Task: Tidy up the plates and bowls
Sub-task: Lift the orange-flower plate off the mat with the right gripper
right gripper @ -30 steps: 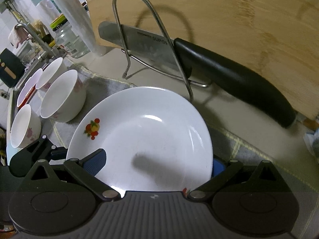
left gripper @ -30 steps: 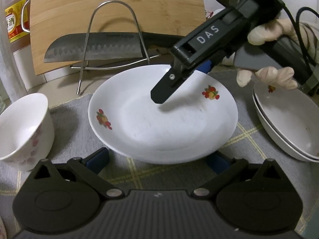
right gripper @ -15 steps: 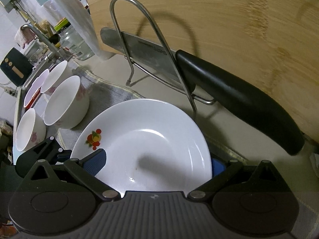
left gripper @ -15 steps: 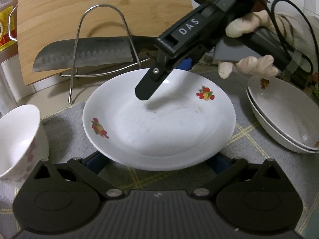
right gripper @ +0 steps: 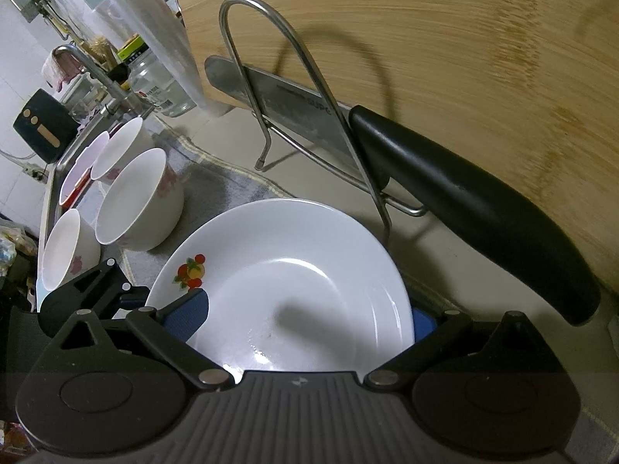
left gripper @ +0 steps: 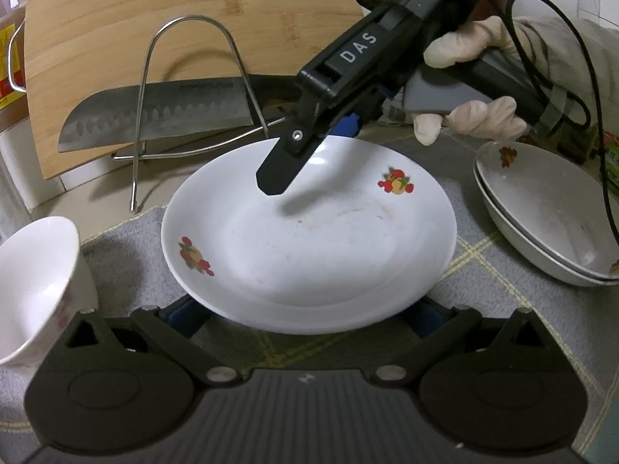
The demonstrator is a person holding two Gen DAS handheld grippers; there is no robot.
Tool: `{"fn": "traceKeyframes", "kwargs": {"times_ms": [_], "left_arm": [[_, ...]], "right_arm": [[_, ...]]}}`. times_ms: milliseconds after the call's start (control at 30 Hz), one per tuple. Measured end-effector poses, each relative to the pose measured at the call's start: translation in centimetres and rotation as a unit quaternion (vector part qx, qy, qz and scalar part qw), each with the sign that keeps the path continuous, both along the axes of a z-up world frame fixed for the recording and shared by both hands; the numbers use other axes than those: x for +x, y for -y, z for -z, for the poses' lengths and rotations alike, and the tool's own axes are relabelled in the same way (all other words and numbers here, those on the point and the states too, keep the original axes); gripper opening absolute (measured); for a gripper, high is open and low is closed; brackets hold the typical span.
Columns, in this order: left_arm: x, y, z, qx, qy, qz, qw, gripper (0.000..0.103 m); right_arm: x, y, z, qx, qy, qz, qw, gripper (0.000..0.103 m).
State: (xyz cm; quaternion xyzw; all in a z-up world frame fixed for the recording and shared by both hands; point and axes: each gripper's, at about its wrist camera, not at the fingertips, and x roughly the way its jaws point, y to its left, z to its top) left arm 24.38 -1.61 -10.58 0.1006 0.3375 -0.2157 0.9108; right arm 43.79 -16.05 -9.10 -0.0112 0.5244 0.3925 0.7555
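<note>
Plate (left gripper: 309,239), white with small fruit prints, sits lifted off the grey checked cloth (left gripper: 499,282) on the counter, held at two opposite edges. The right hand-held gripper (right gripper: 301,321) is clamped on its rim: one blue pad lies over the inside of the plate and the other shows under the far edge, so the plate tilts slightly up toward that camera. From the left wrist view the same tool reaches down from above, marked "DAS", with a gloved hand (left gripper: 468,116) around its handle. The left hand-held gripper (left gripper: 305,315) has its blue fingers spread wide under the near rim of the plate; whether the pads touch the underside I cannot tell.

Just to the left of the left hand-held gripper stands a white bowl (left gripper: 35,286) with a pink flower pattern. To its right, well apart from the plate, two more plates are stacked (left gripper: 549,224). Beyond the plate a wire rack (left gripper: 193,89) stands with a knife (left gripper: 154,114) lying across it, its black handle (right gripper: 476,208) close ahead of the right hand-held gripper. A bamboo cutting board (left gripper: 185,11) leans behind. Left of the right hand-held gripper, three flowered bowls (right gripper: 135,201) stand together near the sink edge.
</note>
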Motion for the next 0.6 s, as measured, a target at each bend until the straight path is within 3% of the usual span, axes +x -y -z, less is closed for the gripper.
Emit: {"fn": "traceKeyframes", "kwargs": {"times_ms": [600], "left_arm": [[0.2,0.0,-0.1,0.028,0.010,-0.015,0.9994,0.102]], "right_arm": [[-1.3,-0.8,-0.7,-0.005,0.014,-0.010,1.000,0.103]]}}
